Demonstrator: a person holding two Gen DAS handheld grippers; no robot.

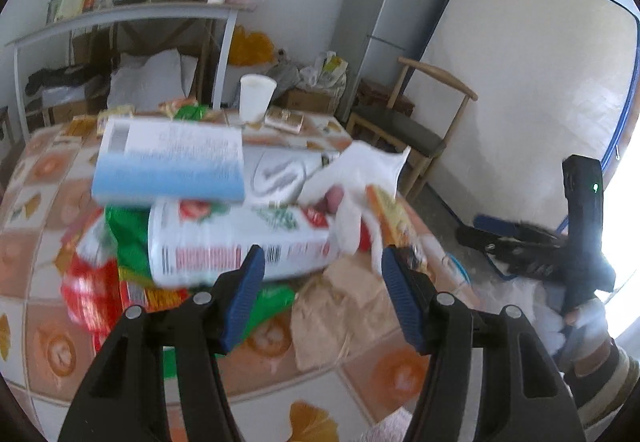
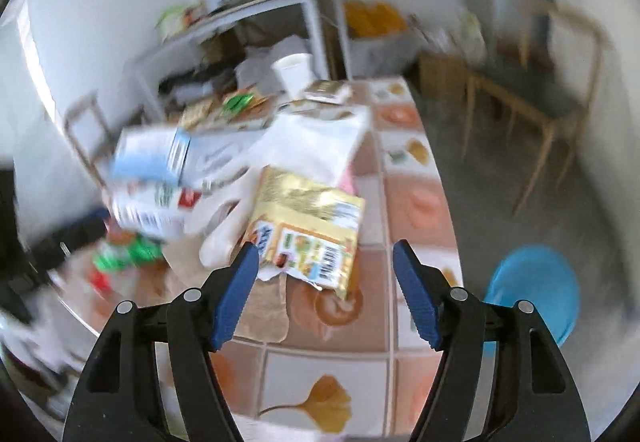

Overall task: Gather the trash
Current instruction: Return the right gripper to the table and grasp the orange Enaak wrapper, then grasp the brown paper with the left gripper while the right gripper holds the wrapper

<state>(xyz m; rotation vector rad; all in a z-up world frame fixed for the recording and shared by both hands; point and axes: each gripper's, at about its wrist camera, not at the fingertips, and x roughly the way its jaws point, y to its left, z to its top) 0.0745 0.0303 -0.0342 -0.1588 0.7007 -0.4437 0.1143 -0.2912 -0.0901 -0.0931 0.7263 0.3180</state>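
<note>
Seemingly the step in hand is a reach toward the litter heap, nothing yet picked up. From the left wrist view, the left tongs stand released, blue pads apart with nothing between them, hovering over the tile-patterned tabletop. Just beyond them lies a white cylindrical can with red and green printing, on its side; a blue-and-white cardboard box rests above the can, a crumpled white tissue sits to the can's right, and a flat brown paper bag lies in front of it. A white paper cup stands well behind the can.

From the right wrist view, the right tongs are likewise released and empty. A gold foil snack packet with a barcode lies just beyond their pads, right of the can. A blue round basin sits on the floor, right of the tabletop.

Next, I judge, either tongs must descend around one piece, probably the packet or the can, and clench it.
</note>
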